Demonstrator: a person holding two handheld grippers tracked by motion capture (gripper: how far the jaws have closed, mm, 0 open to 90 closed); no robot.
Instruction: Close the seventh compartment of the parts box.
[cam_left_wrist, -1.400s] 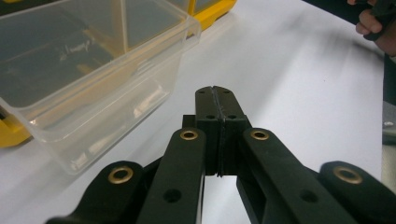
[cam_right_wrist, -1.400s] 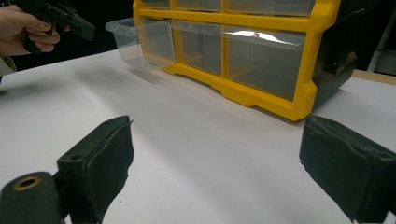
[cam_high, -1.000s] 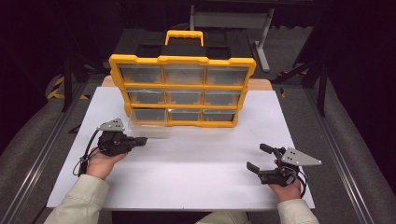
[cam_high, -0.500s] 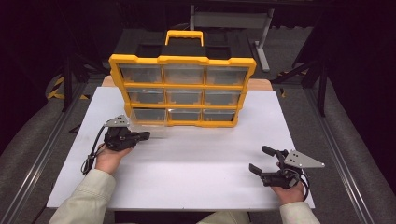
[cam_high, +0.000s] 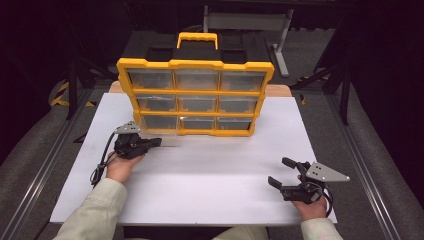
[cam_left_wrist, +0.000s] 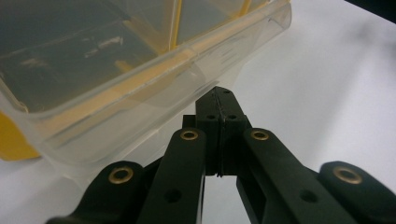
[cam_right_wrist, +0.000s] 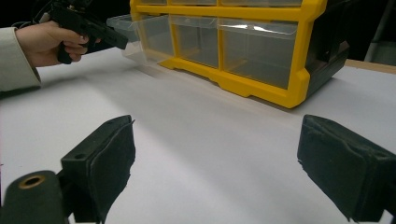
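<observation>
White table (cam_high: 200, 180), yellow drawer cabinet (cam_high: 196, 97), bottom-left clear drawer (cam_left_wrist: 121, 70) ajar.

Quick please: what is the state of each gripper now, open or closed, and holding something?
Left gripper: closed, empty, by the pulled-out clear drawer.
Right gripper: open, empty, over the white table.

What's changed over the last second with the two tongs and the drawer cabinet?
The left tongs moved forward and right, up to the bottom-left clear drawer of the yellow cabinet, jaws shut at the drawer's front lip; that drawer sits slightly pulled out. The right tongs drifted slightly back toward the person, still open. The cabinet stayed put.
</observation>
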